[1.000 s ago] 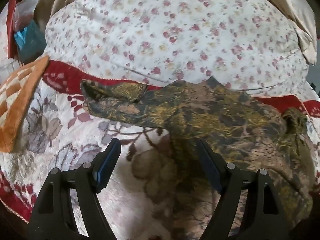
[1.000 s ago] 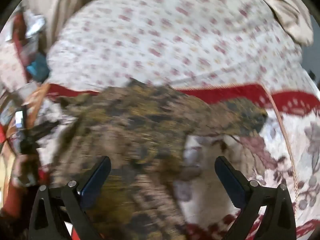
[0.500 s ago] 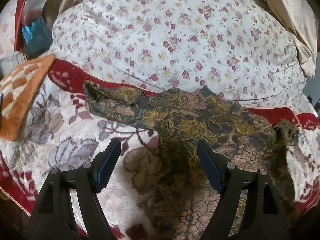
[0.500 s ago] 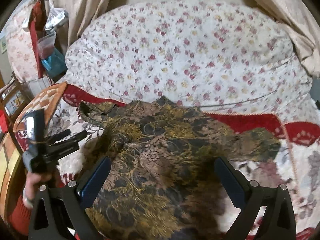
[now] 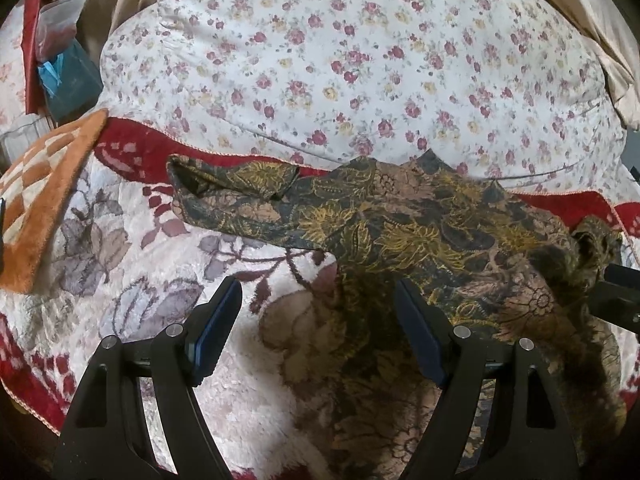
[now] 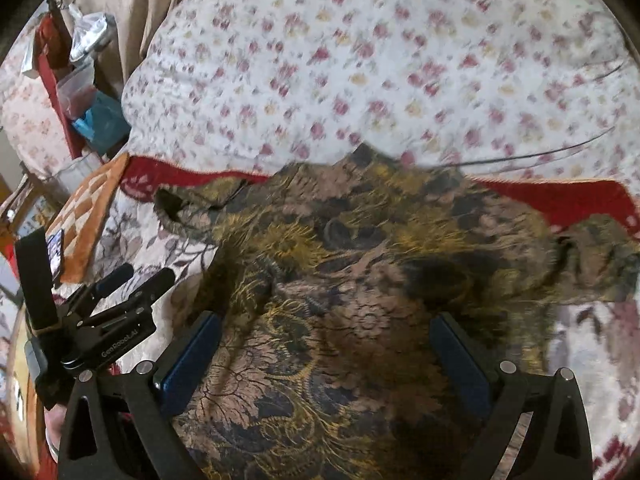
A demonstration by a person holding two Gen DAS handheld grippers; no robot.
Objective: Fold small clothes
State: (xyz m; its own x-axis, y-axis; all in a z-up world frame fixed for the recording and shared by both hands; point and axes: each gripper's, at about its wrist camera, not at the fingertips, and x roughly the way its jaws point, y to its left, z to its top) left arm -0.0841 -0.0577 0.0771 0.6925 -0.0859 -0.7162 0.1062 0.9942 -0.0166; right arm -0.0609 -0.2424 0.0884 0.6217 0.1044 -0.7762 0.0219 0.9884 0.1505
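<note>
A small dark shirt with a gold and brown floral print (image 5: 420, 236) lies spread on a red and white floral blanket (image 5: 132, 248), sleeves out to both sides. My left gripper (image 5: 318, 308) is open and empty, hovering over the shirt's left side below the left sleeve (image 5: 224, 192). My right gripper (image 6: 326, 344) is open and empty, low over the shirt's body (image 6: 340, 280). The left gripper also shows at the left of the right wrist view (image 6: 132, 276). A part of the right gripper shows at the right edge of the left wrist view (image 5: 618, 292), by the right sleeve.
A large white quilt with small red flowers (image 5: 360, 60) lies behind the shirt. An orange checked mat (image 5: 44, 196) sits at the left. A teal bag (image 5: 68, 76) and plastic containers stand at the far left. Beige fabric (image 5: 592, 8) hangs at the back right.
The right gripper has come closer and lower over the shirt body. The left gripper has drifted slightly; the shirt lies more spread out than a second ago.
</note>
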